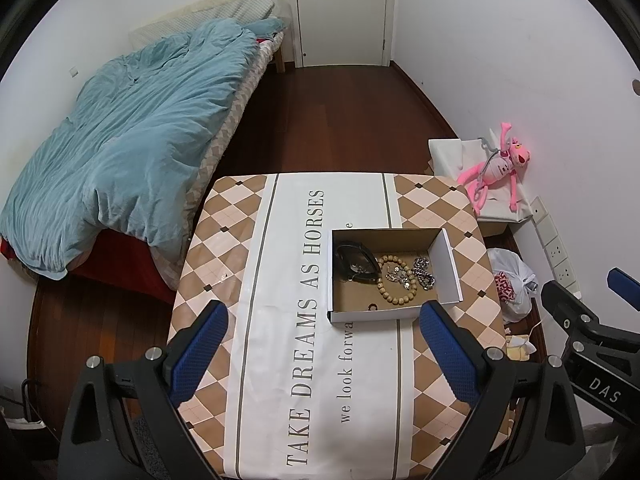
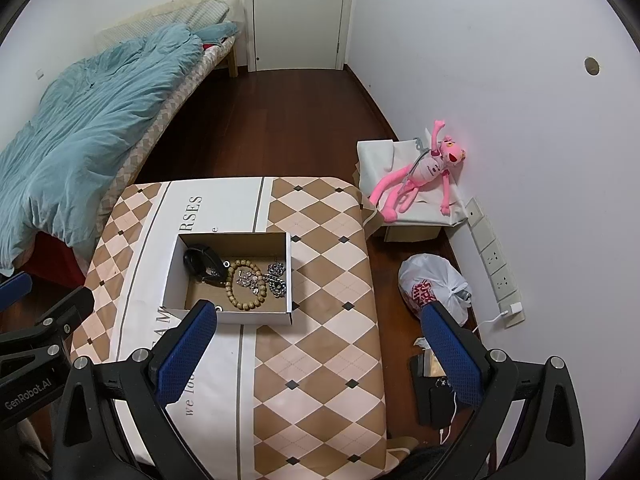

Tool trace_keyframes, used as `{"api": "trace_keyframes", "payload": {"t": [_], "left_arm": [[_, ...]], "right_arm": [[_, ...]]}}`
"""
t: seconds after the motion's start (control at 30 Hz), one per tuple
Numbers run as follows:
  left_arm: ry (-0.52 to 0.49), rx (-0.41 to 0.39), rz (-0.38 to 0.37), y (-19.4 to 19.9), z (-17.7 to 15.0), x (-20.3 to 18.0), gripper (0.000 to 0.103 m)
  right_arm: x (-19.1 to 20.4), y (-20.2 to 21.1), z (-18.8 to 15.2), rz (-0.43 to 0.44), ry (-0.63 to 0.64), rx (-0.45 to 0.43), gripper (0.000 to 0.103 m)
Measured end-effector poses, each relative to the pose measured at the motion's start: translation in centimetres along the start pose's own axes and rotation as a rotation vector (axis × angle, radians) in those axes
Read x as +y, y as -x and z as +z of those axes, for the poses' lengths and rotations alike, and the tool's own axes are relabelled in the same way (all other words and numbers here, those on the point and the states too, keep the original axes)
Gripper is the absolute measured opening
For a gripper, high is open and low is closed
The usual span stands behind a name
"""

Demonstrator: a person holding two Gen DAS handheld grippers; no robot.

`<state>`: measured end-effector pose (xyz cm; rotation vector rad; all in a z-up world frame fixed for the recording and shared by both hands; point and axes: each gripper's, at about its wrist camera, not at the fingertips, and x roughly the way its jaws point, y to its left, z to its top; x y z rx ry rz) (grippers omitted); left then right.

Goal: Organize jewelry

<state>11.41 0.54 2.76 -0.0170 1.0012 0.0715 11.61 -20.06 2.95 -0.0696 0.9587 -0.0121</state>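
Home bedroom (unmade bed (image 1: 120, 152), door (image 1: 340, 12), plush toy (image 2: 420, 172))

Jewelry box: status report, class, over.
Left gripper and right gripper open, empty. Jewelry all in box: wooden bead bracelet, silver chain. Nothing in the way.

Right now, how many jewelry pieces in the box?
4 visible: black band at the left, wooden bead bracelet in the middle, small silver piece inside its loop, silver chain at the right. More may be hidden behind the box wall.
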Motion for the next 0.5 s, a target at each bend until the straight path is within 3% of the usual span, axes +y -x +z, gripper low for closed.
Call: {"api": "trace_keyframes", "payload": {"t": [0.5], "left_arm": [[0.013, -0.013, 0.009, 0.38, -0.37, 0.35, 0.098]], "right_arm": [[0.07, 0.08, 0.0, 0.002, -0.001, 0.002, 0.103]]}}
